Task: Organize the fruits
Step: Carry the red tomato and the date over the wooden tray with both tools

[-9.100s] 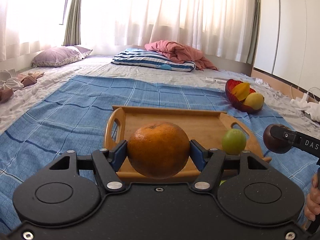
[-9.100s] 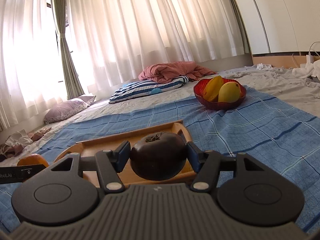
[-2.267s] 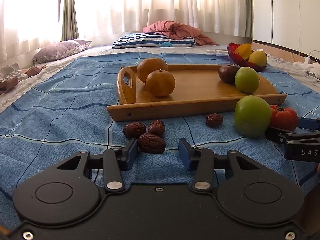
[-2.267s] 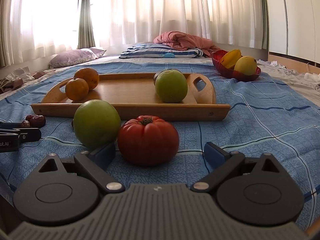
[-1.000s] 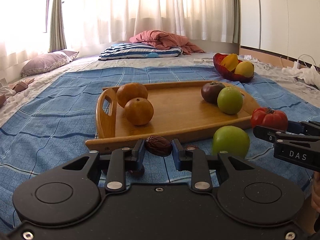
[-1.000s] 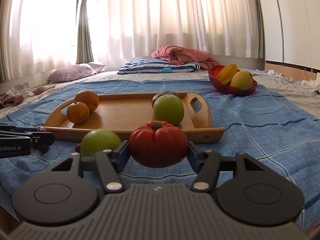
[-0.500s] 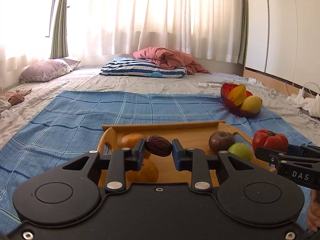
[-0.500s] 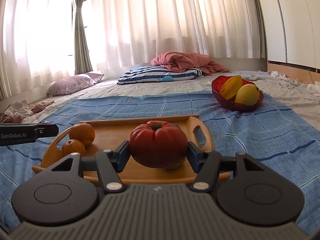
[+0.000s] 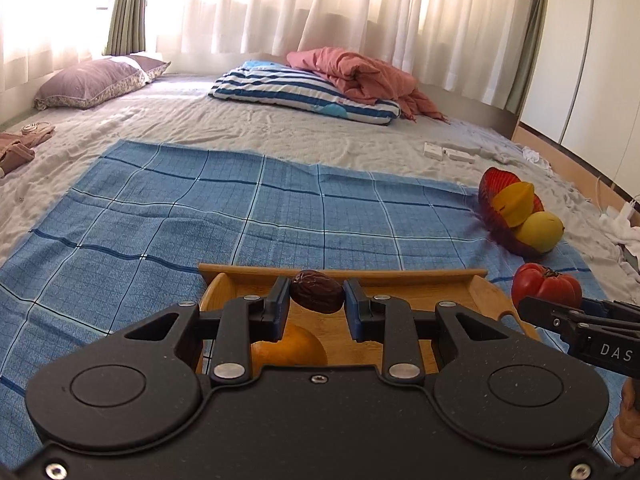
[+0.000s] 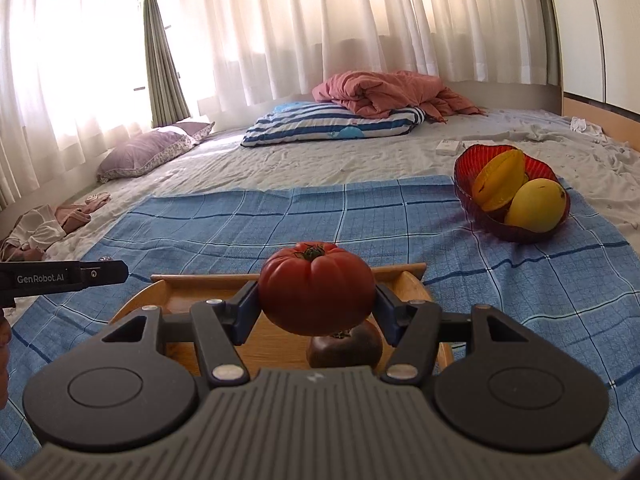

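The left gripper pinches a small wrinkled brown date between nearly closed blue pads, and the right gripper clamps a plump, ribbed red tomato at about half spread; both fruits hang above the wooden tray, presumably so each can be set down beside its own kind. Below sit a smooth orange and a dark glossy round fruit, while the scalloped red bowl of yellow fruit stands well apart on the blue checked cloth.

Count: 1 tomato, 1 date, 1 orange, 1 dark fruit, 1 tray, 1 bowl with 2 yellow fruits, 2 pillows.
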